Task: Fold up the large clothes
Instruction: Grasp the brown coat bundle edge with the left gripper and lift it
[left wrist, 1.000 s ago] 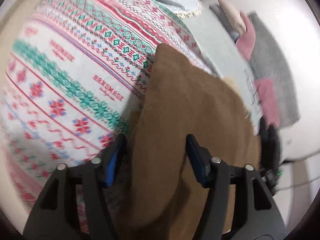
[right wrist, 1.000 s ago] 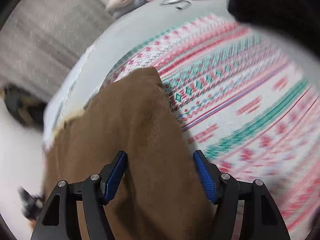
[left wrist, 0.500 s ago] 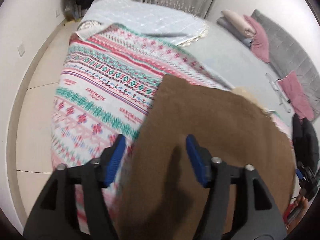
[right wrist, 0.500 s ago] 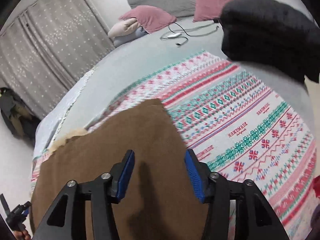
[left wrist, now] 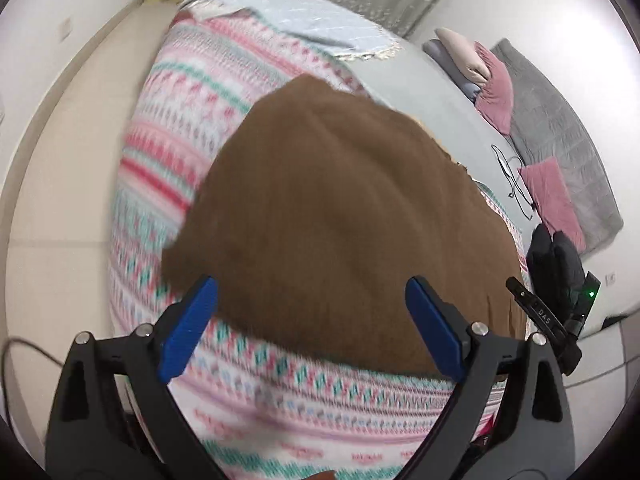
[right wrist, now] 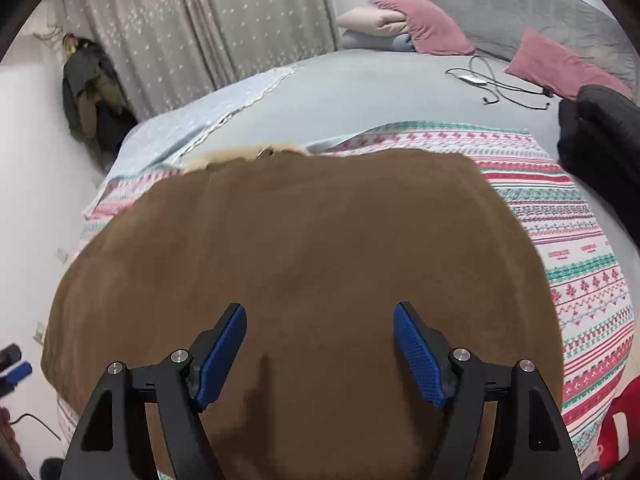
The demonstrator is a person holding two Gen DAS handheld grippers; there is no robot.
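The brown garment (right wrist: 304, 264) lies spread flat over the patterned blanket (right wrist: 580, 280), filling the lower middle of both views. My left gripper (left wrist: 312, 328) and right gripper (right wrist: 320, 344) hang above its near edge, jaws opening, nothing pinched between them. I judge one fold just laid down. Next I must choose fresh corners or an edge and close on them. Beyond, upper right, pink pillows (right wrist: 432, 24) rest.
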